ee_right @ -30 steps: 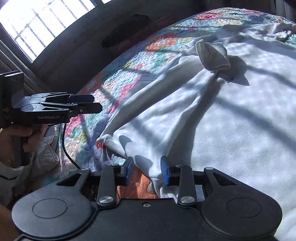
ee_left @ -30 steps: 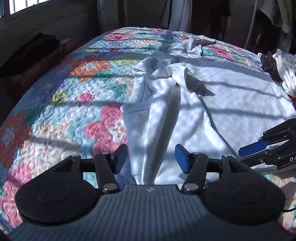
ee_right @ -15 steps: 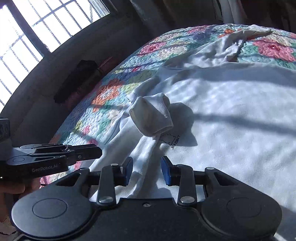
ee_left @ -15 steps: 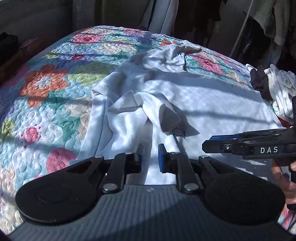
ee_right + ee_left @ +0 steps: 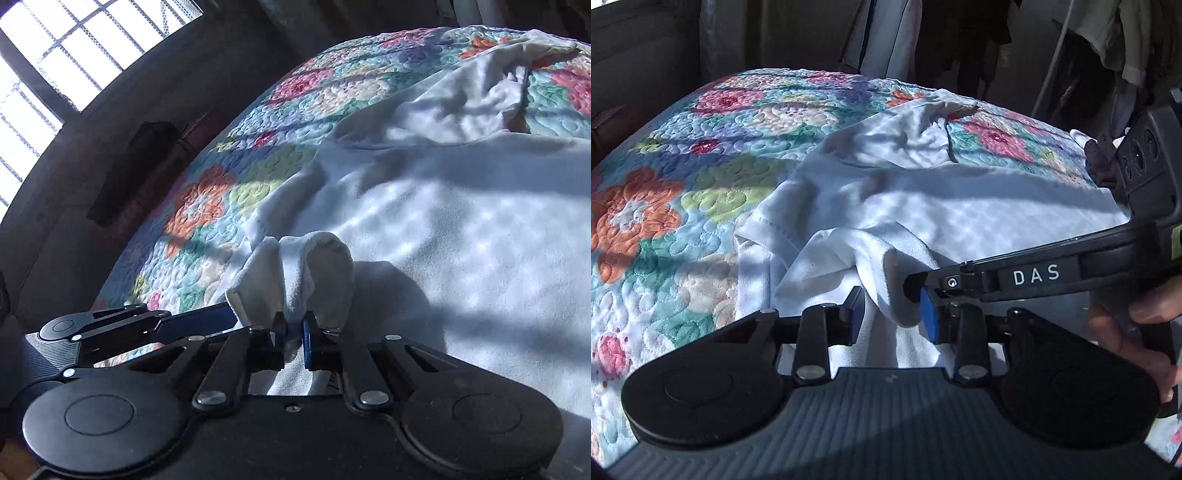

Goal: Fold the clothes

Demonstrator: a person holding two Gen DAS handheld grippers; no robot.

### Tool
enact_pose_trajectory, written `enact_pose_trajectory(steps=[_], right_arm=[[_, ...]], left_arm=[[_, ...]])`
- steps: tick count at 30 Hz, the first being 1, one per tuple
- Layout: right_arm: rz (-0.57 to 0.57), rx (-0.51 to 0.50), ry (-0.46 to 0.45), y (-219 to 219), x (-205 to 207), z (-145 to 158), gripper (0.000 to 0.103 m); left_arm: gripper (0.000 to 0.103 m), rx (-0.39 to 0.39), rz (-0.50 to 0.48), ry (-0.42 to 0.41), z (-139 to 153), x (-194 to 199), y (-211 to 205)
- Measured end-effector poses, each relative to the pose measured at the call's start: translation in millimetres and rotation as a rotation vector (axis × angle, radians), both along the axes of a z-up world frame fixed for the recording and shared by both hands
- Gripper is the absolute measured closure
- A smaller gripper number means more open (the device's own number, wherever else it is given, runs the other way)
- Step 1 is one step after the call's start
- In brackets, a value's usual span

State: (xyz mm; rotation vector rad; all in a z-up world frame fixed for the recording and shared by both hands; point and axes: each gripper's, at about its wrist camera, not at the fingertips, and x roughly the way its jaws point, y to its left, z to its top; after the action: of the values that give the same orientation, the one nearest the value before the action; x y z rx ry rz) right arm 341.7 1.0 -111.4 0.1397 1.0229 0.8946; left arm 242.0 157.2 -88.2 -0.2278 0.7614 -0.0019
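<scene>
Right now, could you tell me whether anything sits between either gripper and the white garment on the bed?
Nothing visible does. The right gripper is closing on a raised fold of the white garment, and the left gripper, jaws opening, straddles the same bunched fold.

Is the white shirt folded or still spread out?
Mostly spread: the shirt lies flat across the quilt, only its near sleeve bunched up.

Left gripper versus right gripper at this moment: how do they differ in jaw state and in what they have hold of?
The right gripper has its jaws closing, pinched narrowly on a bunched fold of the white garment; the left gripper has its jaws opening, with cloth between them but clear of the pads. The right gripper's fold stands up in a hump; the cloth at the left gripper droops loosely. Both work the same bunched spot on the floral quilt.
</scene>
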Motion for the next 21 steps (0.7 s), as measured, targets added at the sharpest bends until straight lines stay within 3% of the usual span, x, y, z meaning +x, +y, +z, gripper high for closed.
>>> enact_pose_trajectory(steps=[2, 6, 9, 12, 15, 21], right_arm=[[-0.005, -0.005, -0.031, 4, 6, 10, 0.092], [-0.072, 0.136, 0.089, 2, 41, 16, 0.092], [-0.114, 0.178, 0.121, 11, 65, 19, 0.092], [-0.178, 0.161, 0.123, 25, 88, 18, 0.090], [-0.222, 0.112, 0.069, 32, 100, 18, 0.077], [-0.197, 0.088, 0.007, 19, 96, 10, 0.067]], left_arm=[[0.068, -0.028, 0.038, -0.005, 2, 8, 9], [0.068, -0.089, 0.144, -0.026, 10, 24, 32], [0.065, -0.141, 0.216, -0.039, 18, 26, 53], [0.061, -0.109, 0.212, -0.025, 15, 15, 59], [0.059, -0.075, 0.201, -0.010, 11, 3, 65], [0.059, 0.034, 0.071, 0.011, -12, -6, 52]])
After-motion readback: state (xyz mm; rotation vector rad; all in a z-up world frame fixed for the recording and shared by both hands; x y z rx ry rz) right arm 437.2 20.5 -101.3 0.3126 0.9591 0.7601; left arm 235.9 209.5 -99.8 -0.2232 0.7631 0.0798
